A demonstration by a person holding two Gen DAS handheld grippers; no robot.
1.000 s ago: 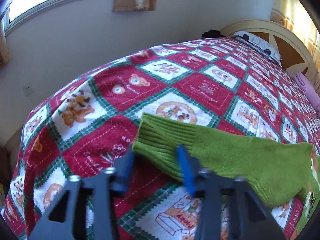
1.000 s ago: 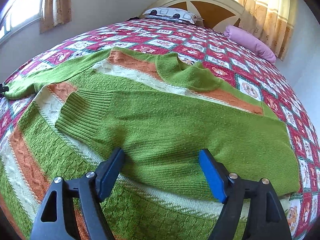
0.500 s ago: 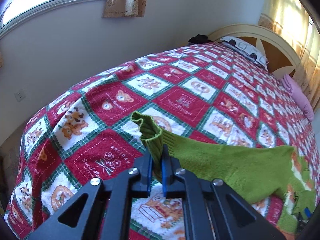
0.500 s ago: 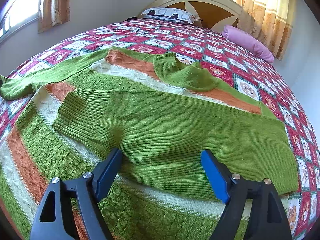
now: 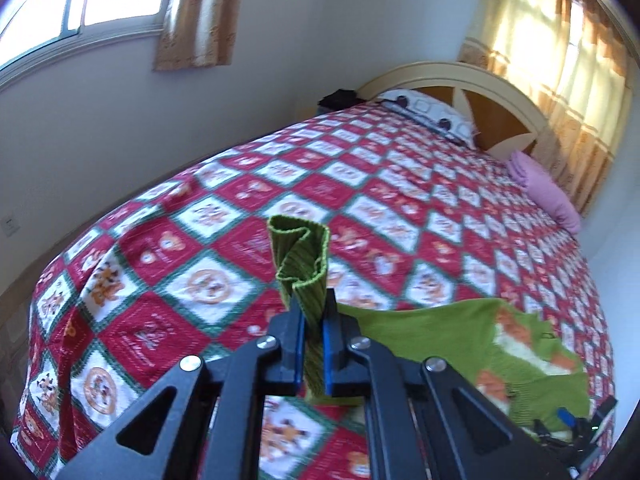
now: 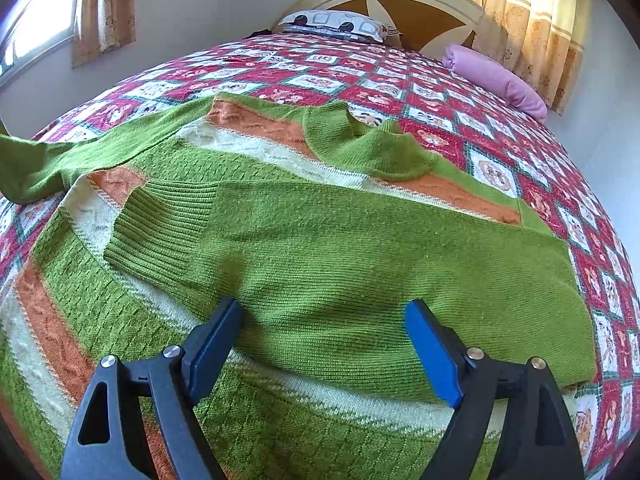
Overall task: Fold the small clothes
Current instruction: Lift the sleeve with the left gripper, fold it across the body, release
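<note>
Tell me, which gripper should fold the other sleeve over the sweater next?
Probably the left gripper: it already pinches that sleeve's ribbed cuff. The right gripper hangs open above the sleeve already folded across the sweater.

Right gripper open above green sweater; folded sleeve, patterned bedspread

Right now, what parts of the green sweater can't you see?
- Left wrist view: the sleeve cuff below the pads, hidden inside the shut left gripper.
- Right wrist view: the sweater hem, cut off by the bottom edge and the open right gripper.
</note>
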